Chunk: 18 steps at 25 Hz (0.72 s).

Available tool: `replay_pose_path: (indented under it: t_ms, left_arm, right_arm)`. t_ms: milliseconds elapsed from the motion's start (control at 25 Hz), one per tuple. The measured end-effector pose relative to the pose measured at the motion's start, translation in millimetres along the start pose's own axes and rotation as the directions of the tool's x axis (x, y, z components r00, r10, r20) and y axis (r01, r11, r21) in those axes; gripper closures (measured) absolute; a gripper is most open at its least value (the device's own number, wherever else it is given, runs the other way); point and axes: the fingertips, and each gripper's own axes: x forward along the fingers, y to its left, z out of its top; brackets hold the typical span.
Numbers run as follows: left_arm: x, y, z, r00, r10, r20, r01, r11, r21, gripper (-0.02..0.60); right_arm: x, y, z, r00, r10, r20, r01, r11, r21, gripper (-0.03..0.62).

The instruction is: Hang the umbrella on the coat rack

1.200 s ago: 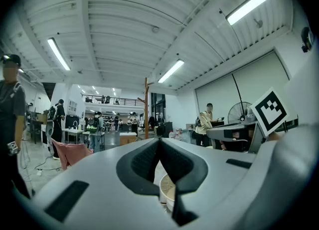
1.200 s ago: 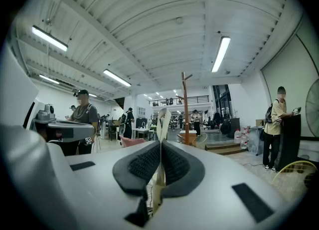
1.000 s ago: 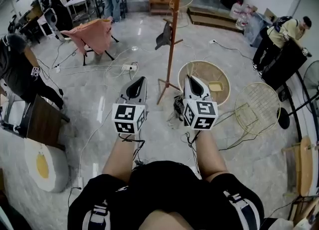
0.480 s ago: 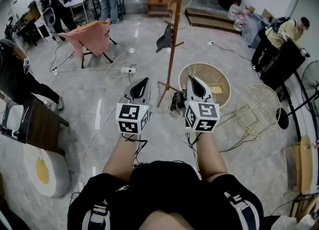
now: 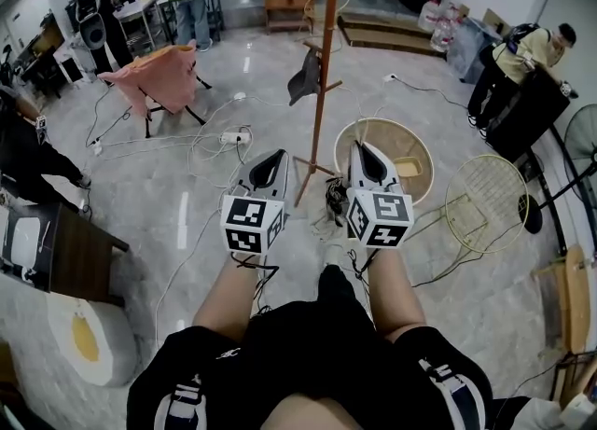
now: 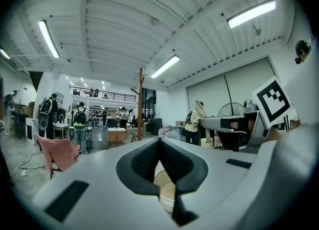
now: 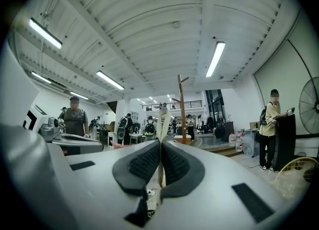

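Note:
The wooden coat rack (image 5: 320, 74) stands on the floor just ahead, with a dark item (image 5: 303, 76) hanging from one peg. Both grippers are held side by side in front of it. My right gripper (image 5: 357, 146) is shut on a thin pale strap (image 7: 163, 119) that rises between its pads. Below it in the head view hangs a dark bundle (image 5: 334, 197), which looks like the folded umbrella. My left gripper (image 5: 276, 152) is shut with nothing in it. The rack's pole also shows in the left gripper view (image 6: 141, 104) and the right gripper view (image 7: 181, 109).
A round woven basket (image 5: 401, 144) and a wire fan guard (image 5: 485, 200) lie right of the rack. Cables (image 5: 215, 139) run over the floor at left. A chair draped in pink cloth (image 5: 154, 83), a dark bench (image 5: 65, 251) and several people stand around.
The view has crept forward, so the rack and basket sit slightly nearer. Both grippers keep their pose and grip. The person at far left has slid mostly out of frame.

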Motion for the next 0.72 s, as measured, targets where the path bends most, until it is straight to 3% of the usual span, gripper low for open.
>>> replay_pose_path:
  t_ms: [280, 720]
  left_arm:
    - [76.4, 35.3, -19.5, 0.999, 0.025, -0.019, -0.025, 1.0, -0.011, 0.569]
    - [248.7, 90.3, 3.5, 0.997, 0.069, -0.031, -0.069, 0.998, 0.003, 0.569]
  right_arm:
    - [73.9, -26.7, -17.0, 0.999, 0.045, 0.0, -0.045, 0.999, 0.003, 0.574]
    - [226.2, -110.9, 1.7, 0.993, 0.116, 0.016, -0.116, 0.993, 0.015, 0.574]
